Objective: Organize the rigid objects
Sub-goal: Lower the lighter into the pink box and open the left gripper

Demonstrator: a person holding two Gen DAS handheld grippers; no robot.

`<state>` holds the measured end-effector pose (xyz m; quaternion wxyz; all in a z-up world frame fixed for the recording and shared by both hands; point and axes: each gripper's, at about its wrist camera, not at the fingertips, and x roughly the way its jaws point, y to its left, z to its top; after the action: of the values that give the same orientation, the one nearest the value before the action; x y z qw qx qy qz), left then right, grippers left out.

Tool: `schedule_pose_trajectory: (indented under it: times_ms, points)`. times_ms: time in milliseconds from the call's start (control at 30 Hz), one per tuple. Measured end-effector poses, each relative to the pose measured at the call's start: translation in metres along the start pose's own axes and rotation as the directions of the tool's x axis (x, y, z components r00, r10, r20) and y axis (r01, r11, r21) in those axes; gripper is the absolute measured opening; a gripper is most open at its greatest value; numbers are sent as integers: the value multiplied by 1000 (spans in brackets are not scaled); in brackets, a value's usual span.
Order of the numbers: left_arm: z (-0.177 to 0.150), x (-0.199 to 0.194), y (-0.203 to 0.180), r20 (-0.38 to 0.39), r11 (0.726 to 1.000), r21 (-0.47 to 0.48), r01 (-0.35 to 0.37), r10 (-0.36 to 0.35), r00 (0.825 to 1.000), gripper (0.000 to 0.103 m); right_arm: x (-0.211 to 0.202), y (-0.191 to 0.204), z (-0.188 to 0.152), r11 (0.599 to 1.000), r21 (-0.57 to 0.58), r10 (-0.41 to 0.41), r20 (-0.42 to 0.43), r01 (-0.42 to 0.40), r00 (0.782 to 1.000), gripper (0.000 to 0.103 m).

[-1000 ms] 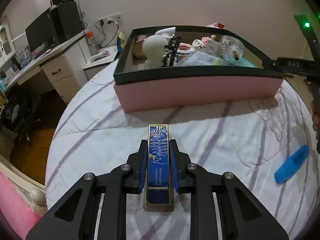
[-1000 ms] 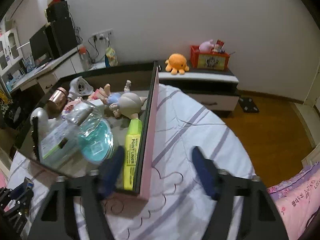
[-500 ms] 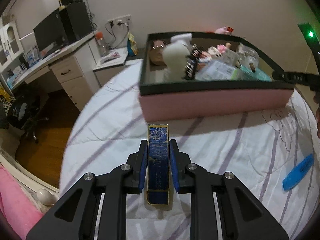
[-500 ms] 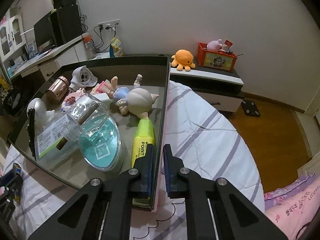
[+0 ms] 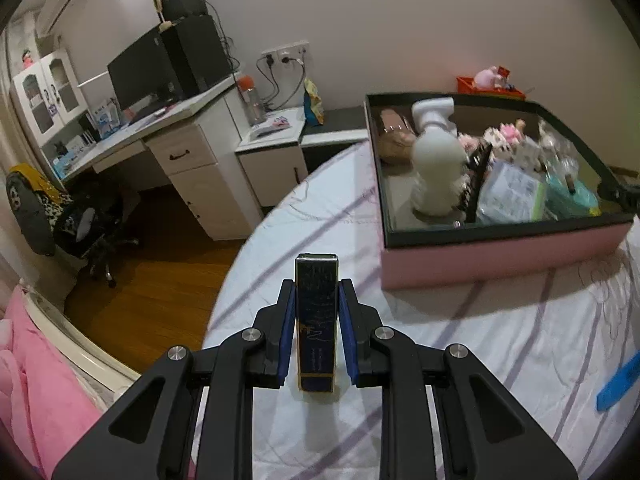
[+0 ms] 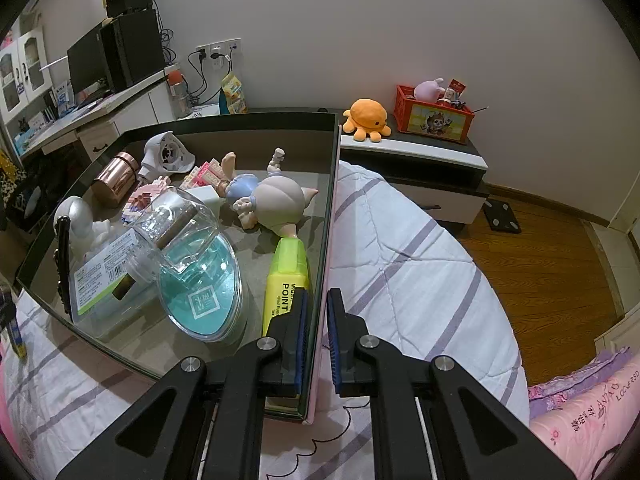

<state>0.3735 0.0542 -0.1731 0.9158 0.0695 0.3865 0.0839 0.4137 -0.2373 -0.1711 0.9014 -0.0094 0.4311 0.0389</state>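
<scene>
The left gripper is clenched on a slim dark blue box with gold edging, held upright at the lower centre of the left wrist view, above the striped bedspread. The pink storage box, dark-lined and already crowded with a white pump bottle, toys and packets, sits at the right of that frame. In the right wrist view, the right gripper pinches the box's side wall at lower centre, just beside a yellow highlighter inside. The step in hand looks like carrying the blue box to the container while the other side steadies it. The next move probably calls for swinging right over the rim and lowering into a free gap. A blue highlighter lies on the bedspread at the right edge.
</scene>
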Motion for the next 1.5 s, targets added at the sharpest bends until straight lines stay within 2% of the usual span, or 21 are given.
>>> schedule_pose_trajectory:
  times_ms: [100,200,500,633,700,1100,1300,1500]
  points:
    - [4,-9,2,34,1000,-17,9,-8,999,21,1,0,0,1000,-1,0,-2,0,1000,9]
    - [9,-18,-2,51,998,-13,59,-59,997,21,1,2,1,1000,0,0,-2,0,1000,9]
    - [31,-41,-23,109,996,54,71,-76,991,21,2,2,1,1000,0,1,-4,-1,1000,9]
    - [34,-53,-35,127,988,87,126,-136,983,21,3,3,1,1000,-1,-1,-8,1,1000,9]
    - [39,-56,-41,133,987,108,118,-132,982,21,3,3,1,1000,-1,0,-8,0,1000,9]
    - [106,-65,-85,222,968,206,142,-187,957,21,3,3,2,1000,-1,0,-11,0,1000,9]
    - [123,-37,-112,186,961,233,148,-193,963,21,4,3,2,1000,-3,1,-13,-1,1000,10]
    - [121,-5,-133,126,956,245,163,-198,972,21,6,4,1,1000,-2,-1,-17,1,1000,10]
